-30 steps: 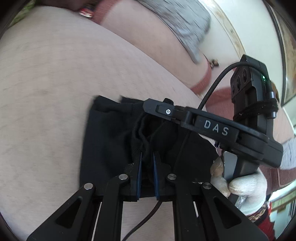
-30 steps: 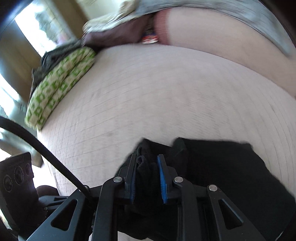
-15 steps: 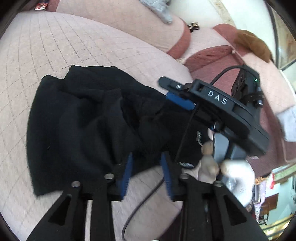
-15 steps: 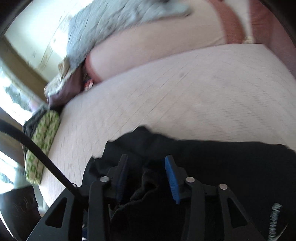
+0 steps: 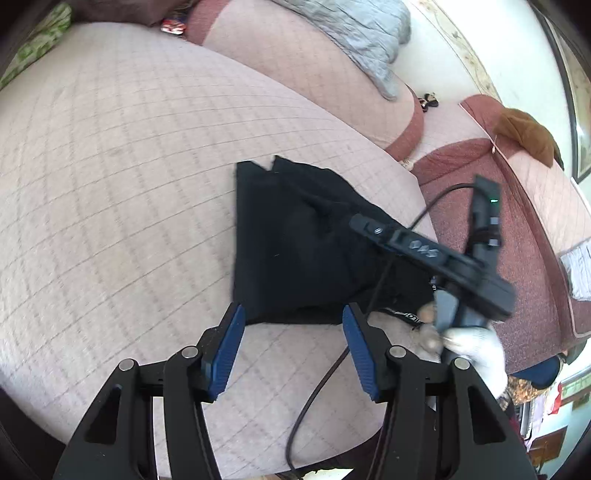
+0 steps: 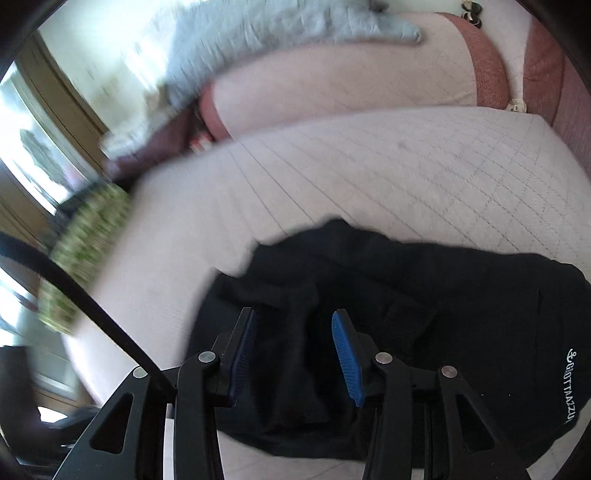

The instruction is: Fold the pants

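Note:
The black pants point(image 5: 295, 243) lie folded into a compact bundle on the quilted pink cushion point(image 5: 122, 177). My left gripper point(image 5: 291, 332) is open and empty, just in front of the bundle's near edge. My right gripper point(image 6: 293, 336) is open and empty, hovering over the pants point(image 6: 406, 325), which show white lettering at the right. The right gripper also shows in the left wrist view point(image 5: 360, 221), above the bundle's right side, held by a white-gloved hand point(image 5: 476, 350).
A grey blanket point(image 5: 354, 33) lies on the sofa back. A green patterned cloth point(image 6: 85, 236) sits at the cushion's left end. A brown cloth point(image 5: 524, 133) lies on the red sofa section at the right. A black cable point(image 5: 317, 391) runs across the cushion's front edge.
Both grippers were shut on the pants a second ago; they have opened, let go and pulled back. The pants now lie flat in a folded bundle.

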The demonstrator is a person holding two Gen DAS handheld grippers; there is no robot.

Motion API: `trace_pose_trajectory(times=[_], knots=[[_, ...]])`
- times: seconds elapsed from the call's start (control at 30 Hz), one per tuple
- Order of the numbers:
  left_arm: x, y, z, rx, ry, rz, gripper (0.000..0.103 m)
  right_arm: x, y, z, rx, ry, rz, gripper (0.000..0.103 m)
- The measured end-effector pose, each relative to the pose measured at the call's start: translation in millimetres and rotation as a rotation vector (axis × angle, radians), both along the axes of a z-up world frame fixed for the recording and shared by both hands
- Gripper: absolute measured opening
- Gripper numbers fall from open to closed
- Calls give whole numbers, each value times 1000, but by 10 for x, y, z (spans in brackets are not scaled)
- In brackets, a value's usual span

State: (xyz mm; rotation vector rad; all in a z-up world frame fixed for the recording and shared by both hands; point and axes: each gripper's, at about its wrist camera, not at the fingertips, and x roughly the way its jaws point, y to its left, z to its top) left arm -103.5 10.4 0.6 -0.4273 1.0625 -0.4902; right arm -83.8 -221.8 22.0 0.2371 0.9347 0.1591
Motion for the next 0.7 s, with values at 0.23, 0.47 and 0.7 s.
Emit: trace_pose_trajectory(times=[0.23, 0.47, 0.7], knots=[[8, 127, -70, -26, 15, 23, 54, -37, 5, -115, 53, 14, 23, 6], [220, -140, -9, 3, -19, -26, 54, -272, -313, -3, 12, -11, -60, 6], [466, -645, -308, 103, 23, -92, 54, -348, -671, -297, 95, 19, -147, 17]])
